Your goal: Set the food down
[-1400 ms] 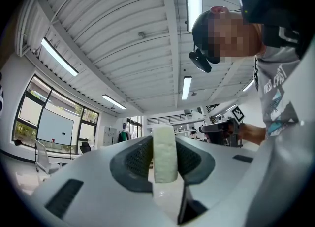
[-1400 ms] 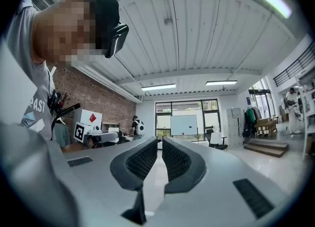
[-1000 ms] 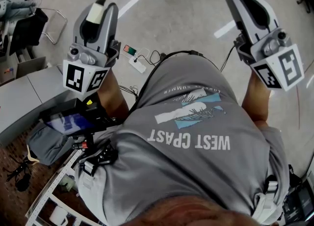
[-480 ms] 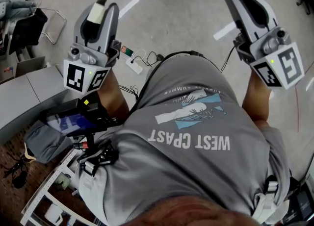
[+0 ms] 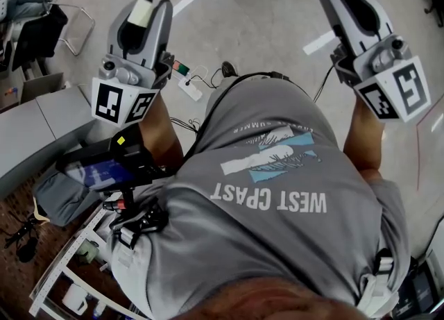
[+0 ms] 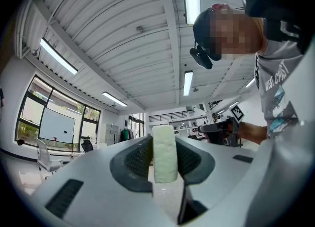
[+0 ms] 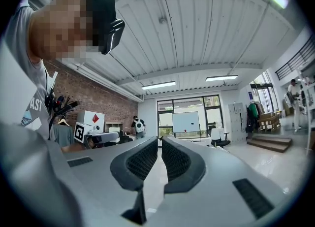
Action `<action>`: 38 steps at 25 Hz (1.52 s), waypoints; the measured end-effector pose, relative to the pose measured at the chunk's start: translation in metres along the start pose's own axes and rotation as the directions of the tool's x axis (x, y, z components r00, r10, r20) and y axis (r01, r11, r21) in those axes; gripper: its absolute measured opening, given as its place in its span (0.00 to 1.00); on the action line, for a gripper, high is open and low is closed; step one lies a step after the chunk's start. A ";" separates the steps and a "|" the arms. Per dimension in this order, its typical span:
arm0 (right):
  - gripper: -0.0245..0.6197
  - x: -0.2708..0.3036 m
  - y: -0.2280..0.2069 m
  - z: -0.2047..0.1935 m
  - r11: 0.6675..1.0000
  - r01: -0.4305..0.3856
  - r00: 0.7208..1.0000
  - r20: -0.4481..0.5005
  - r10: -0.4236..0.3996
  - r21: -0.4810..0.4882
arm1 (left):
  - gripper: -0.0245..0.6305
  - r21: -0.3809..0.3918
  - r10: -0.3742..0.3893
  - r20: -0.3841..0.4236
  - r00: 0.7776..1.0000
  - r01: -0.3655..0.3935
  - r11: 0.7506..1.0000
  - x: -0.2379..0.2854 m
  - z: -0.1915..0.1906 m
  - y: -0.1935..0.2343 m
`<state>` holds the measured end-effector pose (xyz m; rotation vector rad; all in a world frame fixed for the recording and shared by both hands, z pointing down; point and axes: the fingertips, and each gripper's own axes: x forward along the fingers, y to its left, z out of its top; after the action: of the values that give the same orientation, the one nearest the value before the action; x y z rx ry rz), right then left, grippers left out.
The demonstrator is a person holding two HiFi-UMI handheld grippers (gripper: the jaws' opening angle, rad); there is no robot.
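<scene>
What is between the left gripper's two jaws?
A pale block of food stands upright between the jaws of the left gripper, pressed from both sides. The left gripper view shows it clearly; its top also shows in the head view.

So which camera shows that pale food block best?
The left gripper view: the pale block sits centred, clamped in the left hand-held gripper. The head view shows only its top; the right gripper view, nothing.

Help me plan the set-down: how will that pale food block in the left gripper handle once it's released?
The pale food block looks fairly firm: clamped in the left gripper, its flat sides show no bulge. Probably light: it stands above the pads without sagging. Squared edges suggest it won't roll, though on end it might tip.
</scene>
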<state>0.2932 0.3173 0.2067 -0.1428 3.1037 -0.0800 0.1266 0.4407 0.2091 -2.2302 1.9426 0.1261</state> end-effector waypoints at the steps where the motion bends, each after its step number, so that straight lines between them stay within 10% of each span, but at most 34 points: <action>1: 0.05 0.005 0.000 0.000 1.000 0.001 1.000 -0.001 -0.001 0.002 | 0.21 -0.002 -0.004 -0.002 1.000 0.004 1.000 0.002 -0.001 0.005; 18: 0.05 0.095 -0.015 -0.015 0.994 0.104 0.994 0.023 -0.103 -0.023 | 0.21 -0.004 -0.127 0.020 0.992 0.127 0.992 0.024 -0.025 0.097; 25: 0.05 0.102 -0.059 -0.063 0.991 0.134 0.991 0.007 -0.134 0.002 | 0.21 -0.031 -0.159 -0.001 0.987 0.159 0.987 0.062 -0.084 0.107; 38: 0.05 0.105 -0.137 -0.042 0.997 0.071 0.997 0.005 -0.071 0.025 | 0.21 -0.040 -0.116 -0.025 0.993 0.115 0.993 0.139 -0.084 0.099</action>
<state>0.1996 0.1737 0.2522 -0.2524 3.0905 -0.1190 0.0444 0.2768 0.2579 -2.3745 1.8337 0.1179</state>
